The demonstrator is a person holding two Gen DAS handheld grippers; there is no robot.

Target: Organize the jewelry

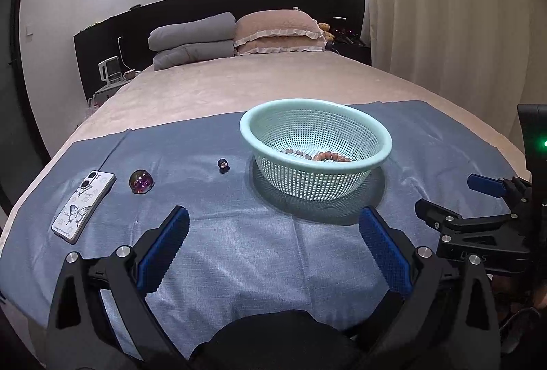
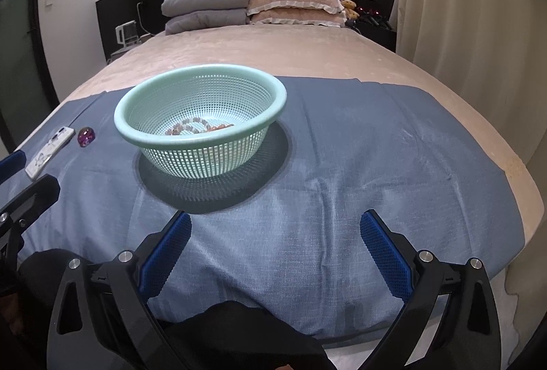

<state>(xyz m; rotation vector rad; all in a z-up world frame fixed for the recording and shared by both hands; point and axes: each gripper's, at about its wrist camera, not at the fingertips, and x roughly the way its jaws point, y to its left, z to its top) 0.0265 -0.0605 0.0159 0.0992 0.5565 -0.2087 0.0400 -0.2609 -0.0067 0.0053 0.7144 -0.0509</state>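
Note:
A mint green mesh basket (image 1: 384,148) (image 2: 130,131) stands on a blue cloth (image 1: 239,250) (image 2: 376,148) spread over the bed. Inside it lie beaded bracelets (image 1: 328,156) (image 2: 191,127). Left of the basket on the cloth rest a small dark ring-like piece (image 1: 223,164) and a shiny purple round gem (image 1: 140,181) (image 2: 85,136). My left gripper (image 1: 273,219) hovers open near the cloth's front, nothing between its fingers. My right gripper (image 2: 276,223) is also open and empty, in front of and right of the basket; it shows at the right edge of the left wrist view (image 1: 454,199).
A phone in a butterfly case (image 1: 83,205) (image 2: 49,149) lies at the cloth's left end. Folded grey quilts (image 1: 191,40) and pink pillows (image 1: 278,30) sit at the bed's head. A curtain (image 1: 444,11) hangs on the right. A nightstand with a small appliance (image 1: 111,71) stands left.

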